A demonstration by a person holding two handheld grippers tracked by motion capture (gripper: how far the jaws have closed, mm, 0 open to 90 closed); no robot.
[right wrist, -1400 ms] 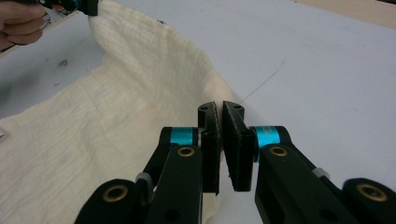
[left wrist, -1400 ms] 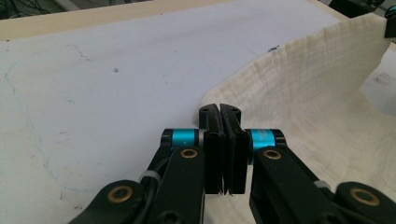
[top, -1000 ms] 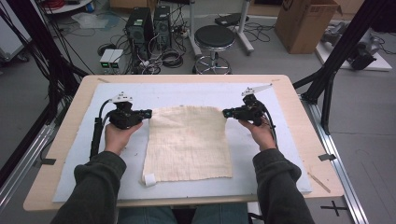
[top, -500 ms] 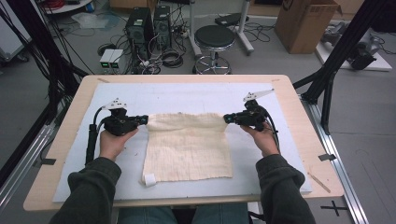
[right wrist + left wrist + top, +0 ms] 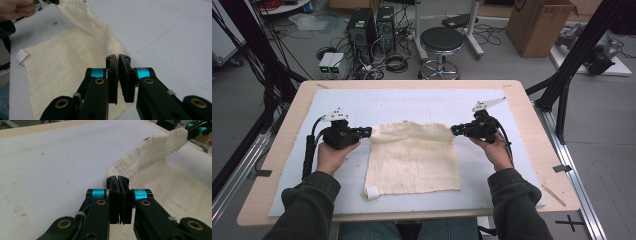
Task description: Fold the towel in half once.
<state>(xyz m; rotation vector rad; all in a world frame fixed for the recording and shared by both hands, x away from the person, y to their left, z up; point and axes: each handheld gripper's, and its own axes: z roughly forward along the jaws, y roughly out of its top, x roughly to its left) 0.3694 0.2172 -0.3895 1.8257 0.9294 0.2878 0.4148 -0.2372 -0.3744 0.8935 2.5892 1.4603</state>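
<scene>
A cream cloth (image 5: 412,160) lies on the white mat (image 5: 422,102), with a small white tag (image 5: 372,192) at its near left corner. My left gripper (image 5: 368,132) is shut on the cloth's far left corner, and my right gripper (image 5: 454,130) is shut on the far right corner. The far edge hangs raised between them and sags in the middle. In the left gripper view, the closed jaws (image 5: 117,178) pinch the cloth (image 5: 155,152), which rises toward the other gripper (image 5: 197,130). In the right gripper view, the jaws (image 5: 118,57) grip the cloth (image 5: 62,65).
The mat covers most of a wooden table (image 5: 282,165). Black frame posts (image 5: 562,95) stand at both sides of the table. Beyond the far edge are a stool (image 5: 441,40), computer cases (image 5: 372,25) and a cardboard box (image 5: 539,22).
Both grippers have drawn a little toward the person with the cloth's far corners. The far edge has come off the mat and the flat part looks shorter.
</scene>
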